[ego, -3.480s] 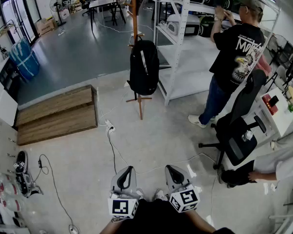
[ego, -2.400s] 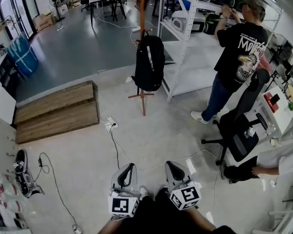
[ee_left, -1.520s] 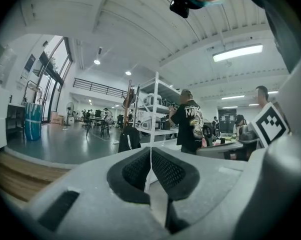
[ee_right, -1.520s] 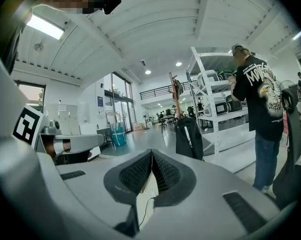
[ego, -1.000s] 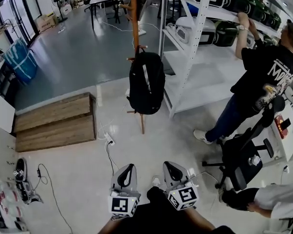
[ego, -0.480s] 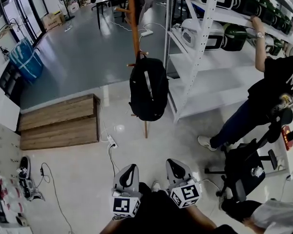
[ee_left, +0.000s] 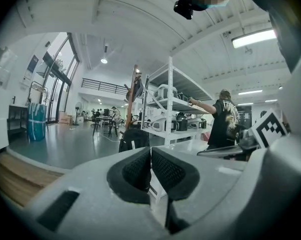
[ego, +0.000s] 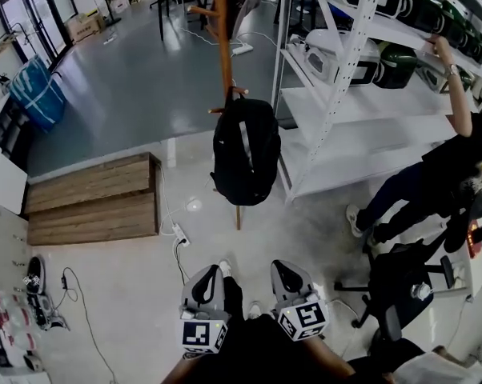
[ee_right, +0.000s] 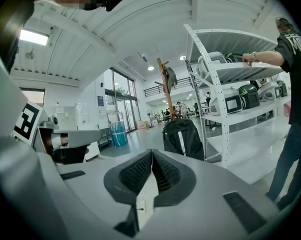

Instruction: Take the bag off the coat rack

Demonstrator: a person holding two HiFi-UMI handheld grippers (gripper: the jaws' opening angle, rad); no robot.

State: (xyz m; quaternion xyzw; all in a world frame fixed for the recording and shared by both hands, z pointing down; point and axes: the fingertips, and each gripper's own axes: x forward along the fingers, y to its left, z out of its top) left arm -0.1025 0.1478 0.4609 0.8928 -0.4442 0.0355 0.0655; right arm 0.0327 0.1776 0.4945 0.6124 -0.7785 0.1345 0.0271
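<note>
The left gripper (ego: 206, 282) and right gripper (ego: 290, 278) are held low and side by side. In each, the jaws are pressed together with nothing between them. Just ahead of the left gripper, a cable (ego: 179, 256) and a power strip (ego: 179, 233) are noted on the floor. A black chair (ego: 399, 282) stands near the right gripper, off to its right. A low wooden platform (ego: 93, 198) lies ahead and to the left of the left gripper. The bag (ego: 245, 150), black with a pale stripe, is found well ahead of both grippers, roughly in line with the gap between them. It hangs from a peg on the coat rack (ego: 222, 46), well apart from either gripper. Beyond the bag and to its right, white shelving (ego: 347, 50) is recorded. A person (ego: 437, 186) is seen reaching to a shelf, far right of the right gripper.
</note>
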